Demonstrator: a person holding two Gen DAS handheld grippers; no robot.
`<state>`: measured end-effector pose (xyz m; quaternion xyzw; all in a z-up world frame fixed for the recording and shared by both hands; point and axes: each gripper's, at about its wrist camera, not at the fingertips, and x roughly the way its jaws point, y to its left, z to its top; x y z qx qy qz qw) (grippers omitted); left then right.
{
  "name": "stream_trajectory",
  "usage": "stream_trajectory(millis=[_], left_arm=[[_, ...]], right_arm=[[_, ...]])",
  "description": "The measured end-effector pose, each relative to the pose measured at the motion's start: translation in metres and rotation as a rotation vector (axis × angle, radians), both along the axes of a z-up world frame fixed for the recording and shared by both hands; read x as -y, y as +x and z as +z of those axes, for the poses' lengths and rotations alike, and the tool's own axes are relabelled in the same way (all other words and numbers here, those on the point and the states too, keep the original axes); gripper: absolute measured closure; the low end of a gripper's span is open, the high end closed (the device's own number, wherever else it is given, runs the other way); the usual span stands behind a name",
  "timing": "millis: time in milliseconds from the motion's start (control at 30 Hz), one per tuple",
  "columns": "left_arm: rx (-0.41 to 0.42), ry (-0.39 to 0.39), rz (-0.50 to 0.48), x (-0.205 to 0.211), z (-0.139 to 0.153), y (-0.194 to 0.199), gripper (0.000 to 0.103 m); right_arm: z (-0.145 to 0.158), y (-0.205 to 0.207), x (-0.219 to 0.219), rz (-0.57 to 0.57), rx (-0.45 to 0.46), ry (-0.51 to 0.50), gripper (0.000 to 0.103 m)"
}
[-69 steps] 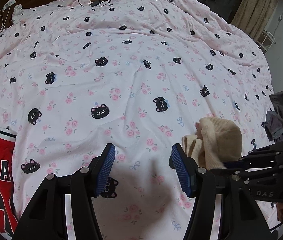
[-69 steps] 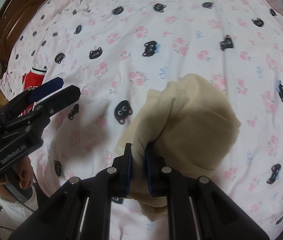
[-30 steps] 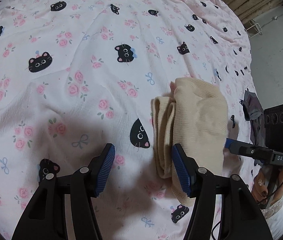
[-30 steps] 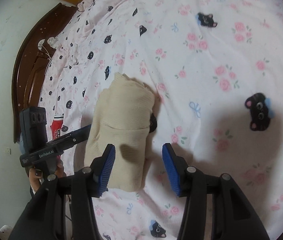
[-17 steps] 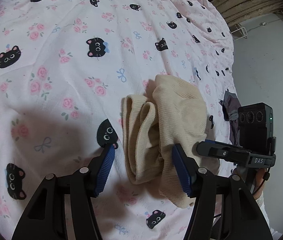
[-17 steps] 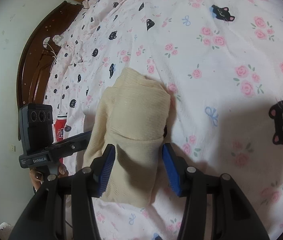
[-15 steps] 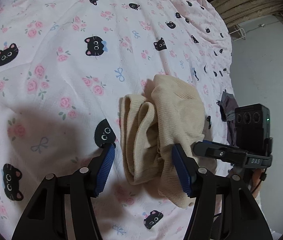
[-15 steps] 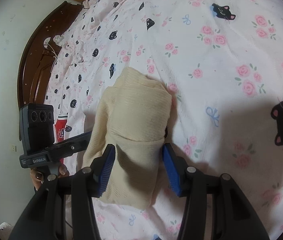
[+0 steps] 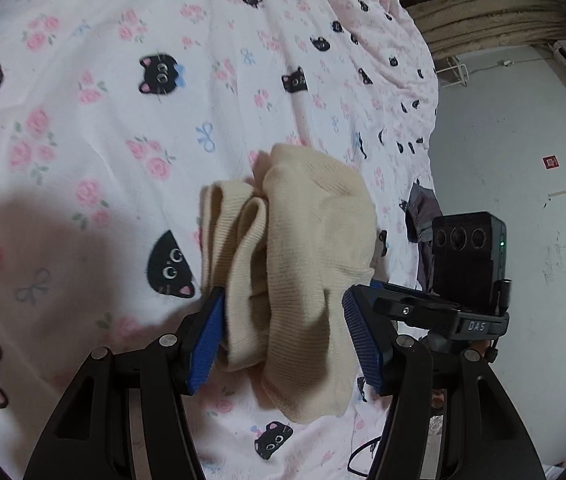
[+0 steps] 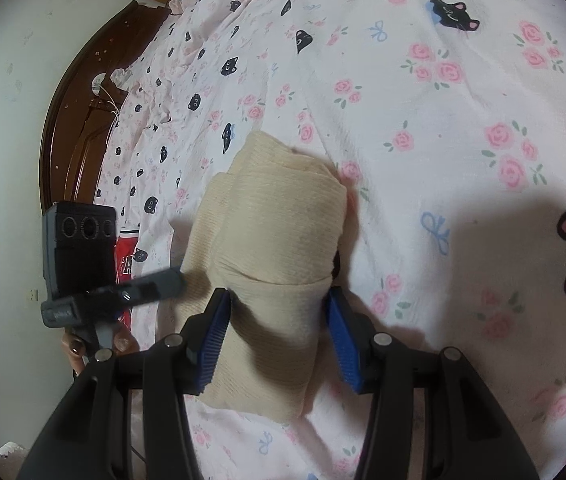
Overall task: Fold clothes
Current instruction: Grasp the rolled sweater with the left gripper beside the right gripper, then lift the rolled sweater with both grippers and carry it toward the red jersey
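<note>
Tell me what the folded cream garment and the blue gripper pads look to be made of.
The folded cream garment looks like a soft, matte ribbed knit: fine parallel ribs and thick, rounded folds show. The blue gripper pads look like ridged rubber or soft plastic, with fine crosswise grooves; which one, I cannot tell.

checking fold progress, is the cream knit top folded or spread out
Folded: the cream knit top lies as a compact, layered bundle on the bedsheet, both open grippers straddling it.
</note>
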<state>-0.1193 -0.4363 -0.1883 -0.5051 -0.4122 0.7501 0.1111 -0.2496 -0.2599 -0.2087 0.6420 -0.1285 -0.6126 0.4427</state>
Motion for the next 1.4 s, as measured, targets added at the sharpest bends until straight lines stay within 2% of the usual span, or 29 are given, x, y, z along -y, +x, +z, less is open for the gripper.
stream_trajectory(millis=[100, 200, 333, 367, 400, 500, 600, 700, 767, 933, 1033, 1100, 1167, 1333, 1400], left_arm=[[0.006, 0.011, 0.003, 0.002, -0.005, 0.0, 0.048], [0.004, 0.054, 0.017, 0.008, -0.009, 0.002, 0.048], [0.004, 0.053, 0.024, 0.009, -0.014, 0.004, 0.049], [0.006, 0.047, 0.022, 0.008, -0.014, 0.004, 0.052], [0.012, 0.037, 0.023, 0.008, -0.015, 0.004, 0.06], [0.019, 0.017, 0.027, 0.007, -0.015, 0.003, 0.076], [0.002, 0.012, 0.028, 0.006, -0.01, 0.003, 0.09], [-0.015, 0.005, 0.025, 0.004, -0.005, 0.003, 0.095], [-0.028, -0.002, 0.02, 0.002, 0.0, 0.002, 0.095], [0.014, 0.034, 0.044, 0.005, -0.013, 0.002, 0.095], [0.034, 0.027, 0.059, 0.008, -0.013, 0.003, 0.088], [0.041, 0.011, 0.066, 0.01, -0.011, 0.005, 0.077], [0.045, 0.01, 0.075, 0.012, -0.01, 0.005, 0.071], [0.07, 0.047, 0.097, 0.015, -0.017, 0.005, 0.069], [0.079, 0.018, 0.101, 0.017, -0.011, 0.008, 0.064]], right_arm=[[-0.001, 0.0, 0.001, -0.001, 0.004, -0.005, 0.052], [-0.003, -0.001, 0.002, -0.003, 0.011, -0.012, 0.052], [-0.005, -0.001, 0.004, -0.002, 0.016, -0.013, 0.055], [-0.005, 0.0, 0.005, 0.001, 0.015, -0.012, 0.059], [-0.005, 0.0, 0.006, 0.003, 0.015, -0.01, 0.065], [-0.007, -0.001, 0.006, 0.001, 0.014, -0.007, 0.073], [-0.007, 0.0, 0.009, 0.003, 0.01, -0.012, 0.077], [-0.003, 0.002, 0.008, 0.009, -0.01, -0.008, 0.08], [0.001, 0.002, 0.008, 0.011, -0.022, -0.01, 0.081], [0.005, 0.003, 0.009, 0.013, -0.037, 0.002, 0.083], [0.0, 0.002, 0.009, 0.008, -0.015, 0.007, 0.08], [-0.003, 0.002, 0.008, 0.001, -0.003, 0.009, 0.07], [-0.005, 0.0, 0.005, -0.01, 0.008, 0.009, 0.064], [-0.011, -0.002, 0.001, -0.016, 0.027, 0.005, 0.064], [-0.01, -0.002, 0.004, -0.01, 0.02, 0.011, 0.064]])
